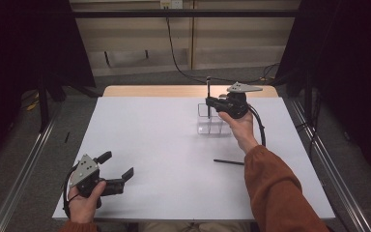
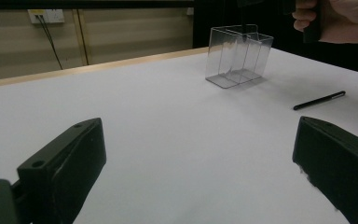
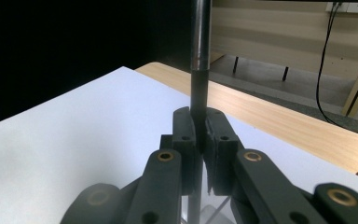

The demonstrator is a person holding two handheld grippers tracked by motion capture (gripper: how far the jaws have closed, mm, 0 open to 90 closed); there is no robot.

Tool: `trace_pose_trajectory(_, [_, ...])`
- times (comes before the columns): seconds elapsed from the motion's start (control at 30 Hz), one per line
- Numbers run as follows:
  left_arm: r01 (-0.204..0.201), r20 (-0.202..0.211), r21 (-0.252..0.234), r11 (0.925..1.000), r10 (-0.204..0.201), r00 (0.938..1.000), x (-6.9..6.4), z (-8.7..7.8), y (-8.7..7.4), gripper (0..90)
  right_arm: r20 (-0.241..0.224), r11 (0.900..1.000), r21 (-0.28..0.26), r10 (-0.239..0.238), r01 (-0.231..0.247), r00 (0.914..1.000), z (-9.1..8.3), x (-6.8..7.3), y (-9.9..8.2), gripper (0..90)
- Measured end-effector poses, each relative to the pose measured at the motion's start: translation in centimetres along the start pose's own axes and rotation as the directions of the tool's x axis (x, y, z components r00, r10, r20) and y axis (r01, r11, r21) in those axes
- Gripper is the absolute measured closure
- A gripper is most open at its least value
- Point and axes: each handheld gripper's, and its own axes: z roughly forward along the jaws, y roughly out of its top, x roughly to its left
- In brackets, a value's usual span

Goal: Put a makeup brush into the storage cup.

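Observation:
My right gripper (image 1: pixel 209 102) is shut on a black pen (image 1: pixel 208 86) and holds it upright above a clear, divided plastic holder (image 1: pixel 211 124) at the back right of the white table (image 1: pixel 164 145). In the right gripper view the pen (image 3: pixel 199 51) rises straight up from between the closed jaws of that gripper (image 3: pixel 200 135). A second black pen (image 1: pixel 228 162) lies flat on the table, nearer the person than the holder. My left gripper (image 1: pixel 117 164) rests open near the front left corner, with nothing between its jaws. From the left gripper (image 2: pixel 198 158) I see the holder (image 2: pixel 237 56) and the lying pen (image 2: pixel 319 100) farther off.
A wooden strip (image 1: pixel 183 91) borders the table's far edge. Metal rails (image 1: pixel 328 159) run along the floor on both sides. A cable (image 1: pixel 178 63) trails over the floor behind the table. An orange sleeve (image 1: pixel 275 193) crosses the front right of the table.

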Motion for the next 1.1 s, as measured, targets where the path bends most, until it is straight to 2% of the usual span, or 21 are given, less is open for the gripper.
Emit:
trace_pose_trajectory(0.37, [0.009, 0.003, 0.001, 1.0000, -0.009, 1.0000, 0.0, 0.0, 0.0, 2.7, -0.012, 0.9997, 0.023, -0.004, 0.004, 0.9999, 0.8, 0.1, -0.8, 83.9])
trace_pose_trajectory(0.43, [-0.002, 0.005, 0.009, 1.0000, 0.002, 1.0000, 0.0, 0.1, 0.0, 2.6, -0.011, 0.9997, 0.023, 0.003, -0.002, 0.9999, 0.8, 0.1, -1.0, 83.9])
trace_pose_trajectory(0.87, [-0.005, 0.008, 0.020, 0.9998, 0.005, 1.0000, 0.0, 0.2, -0.1, 2.6, -0.004, 0.9991, 0.031, 0.027, -0.027, 0.9996, 1.0, -0.2, -2.2, 83.8])
trace_pose_trajectory(1.1, [-0.009, 0.009, 0.018, 0.9998, 0.008, 0.9999, -0.1, 0.1, -0.1, 2.6, -0.004, 0.9988, 0.042, 0.024, -0.024, 0.9997, 1.2, -0.1, -2.3, 83.7])
